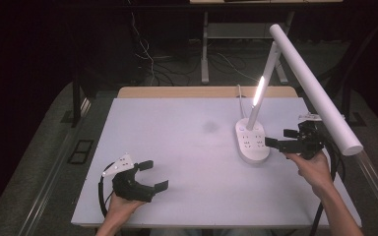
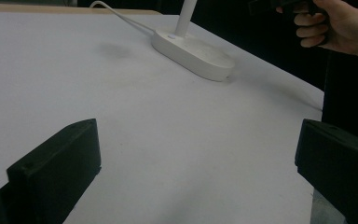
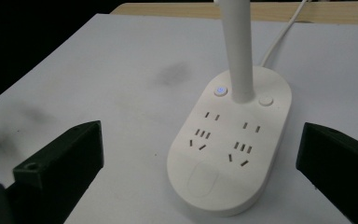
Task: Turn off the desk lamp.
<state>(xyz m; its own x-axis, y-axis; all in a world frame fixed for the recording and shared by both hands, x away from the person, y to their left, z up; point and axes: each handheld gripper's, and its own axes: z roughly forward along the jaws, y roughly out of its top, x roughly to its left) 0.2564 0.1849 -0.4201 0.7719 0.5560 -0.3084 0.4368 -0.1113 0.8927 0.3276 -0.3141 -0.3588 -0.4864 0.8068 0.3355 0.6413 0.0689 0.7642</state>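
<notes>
Desk lamp [image 1: 252,140]: white, oval base with socket holes, a lit button [image 3: 220,90] and a plain button [image 3: 265,101] either side of the stem; stands on the white table [image 1: 187,157], toward its far right part. Its long light bar reaches out past the table's right edge. White cord [image 1: 239,96] runs from the base toward the table's back edge.

Right gripper [image 1: 281,139]: just right of the lamp base, jaws wide apart, pointing at the base, nothing between them, not touching it.

Left gripper [image 1: 155,175]: well apart from the lamp, near the table's front left, jaws wide apart and empty.
</notes>
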